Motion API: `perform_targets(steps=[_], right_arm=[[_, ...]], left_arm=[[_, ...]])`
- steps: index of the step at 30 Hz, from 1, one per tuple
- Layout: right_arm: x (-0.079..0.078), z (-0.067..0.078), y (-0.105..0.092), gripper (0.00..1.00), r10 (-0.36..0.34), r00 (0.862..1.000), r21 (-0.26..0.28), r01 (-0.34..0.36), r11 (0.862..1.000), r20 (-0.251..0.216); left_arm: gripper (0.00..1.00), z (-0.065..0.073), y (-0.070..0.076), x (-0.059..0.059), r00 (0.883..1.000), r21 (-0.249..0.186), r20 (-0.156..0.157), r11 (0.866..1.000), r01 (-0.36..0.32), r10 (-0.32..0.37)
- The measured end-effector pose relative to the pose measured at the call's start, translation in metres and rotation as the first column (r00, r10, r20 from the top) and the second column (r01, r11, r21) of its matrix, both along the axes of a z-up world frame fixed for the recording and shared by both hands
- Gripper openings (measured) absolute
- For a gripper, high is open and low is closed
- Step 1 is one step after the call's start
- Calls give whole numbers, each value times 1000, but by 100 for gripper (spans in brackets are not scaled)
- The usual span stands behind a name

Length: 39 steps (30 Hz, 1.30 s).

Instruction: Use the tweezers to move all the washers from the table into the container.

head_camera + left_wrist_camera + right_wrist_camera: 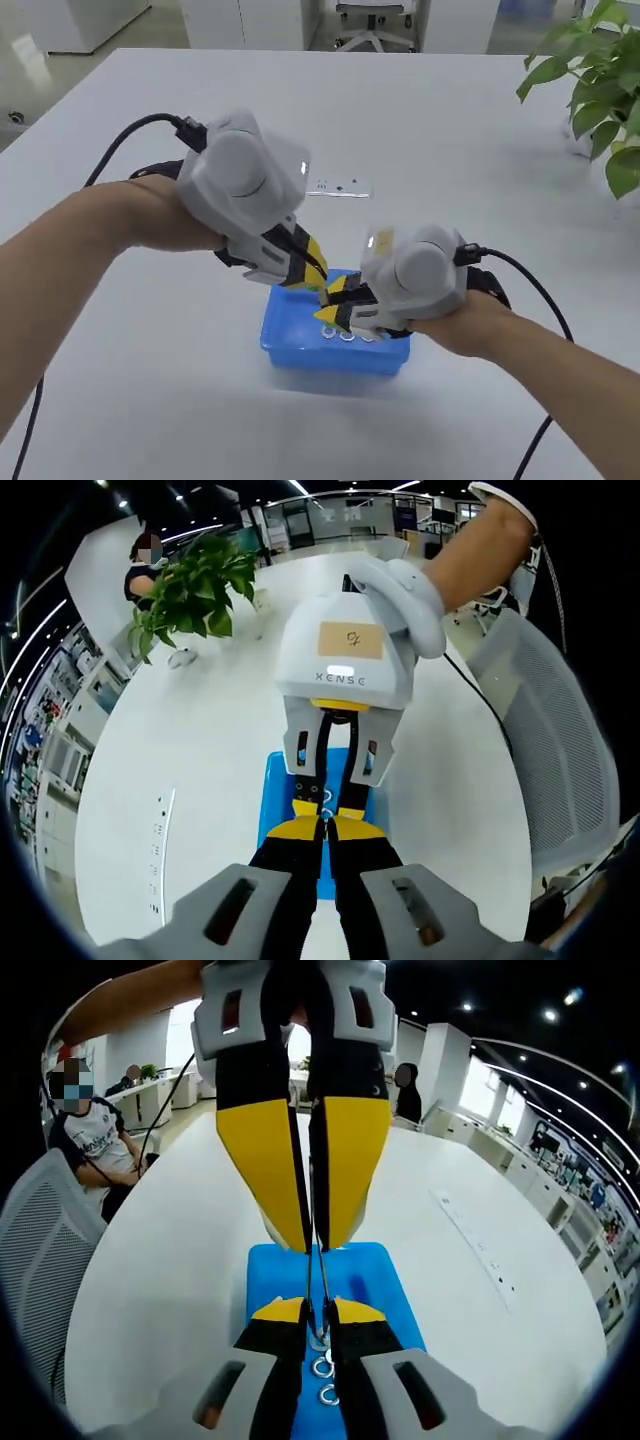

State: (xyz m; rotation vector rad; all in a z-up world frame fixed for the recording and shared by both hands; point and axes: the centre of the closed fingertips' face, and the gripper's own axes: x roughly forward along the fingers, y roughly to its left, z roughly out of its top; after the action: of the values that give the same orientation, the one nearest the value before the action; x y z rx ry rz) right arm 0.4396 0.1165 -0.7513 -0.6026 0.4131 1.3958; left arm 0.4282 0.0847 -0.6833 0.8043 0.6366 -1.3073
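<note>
Over the container (288,332), the tweezers (313,1270) are pinched by left gripper (312,268) and right gripper (333,303) alike; washers (322,1367) could be flicked out if released jerkily.

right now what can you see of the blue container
The blue container is a low, open-topped, round-cornered box, plastic by its look, lying flat on the white table. A few washers lie inside along its near edge. The left gripper and right gripper meet just above it, both shut on thin tweezers.
</note>
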Motion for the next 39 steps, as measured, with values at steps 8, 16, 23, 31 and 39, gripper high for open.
perform_targets(steps=[8, 16, 23, 31, 39], right_arm=[[5, -16, -3, 10, 3, 1000, -13, -3, 1000, -21], [5, -27, -5, 10, 10, 999, -35, -11, 999, -31], [5, -30, -5, 11, 10, 999, -38, -12, 999, -35], [4, -27, -6, 11, 8, 1000, -37, -10, 999, -29], [0, -15, -7, 12, -2, 1000, -20, 2, 1000, -15]], left_arm=[[6, -16, -1, 6, 1000, 7, -17, 1000, -4, 5], [6, -27, -3, 7, 999, 8, -36, 1000, -3, 3], [6, -29, -2, 7, 999, 8, -39, 1000, -3, 3], [6, -26, -1, 5, 999, 8, -36, 1000, -4, 4], [6, -13, 0, -1, 1000, 1, -29, 1000, -8, 8]])
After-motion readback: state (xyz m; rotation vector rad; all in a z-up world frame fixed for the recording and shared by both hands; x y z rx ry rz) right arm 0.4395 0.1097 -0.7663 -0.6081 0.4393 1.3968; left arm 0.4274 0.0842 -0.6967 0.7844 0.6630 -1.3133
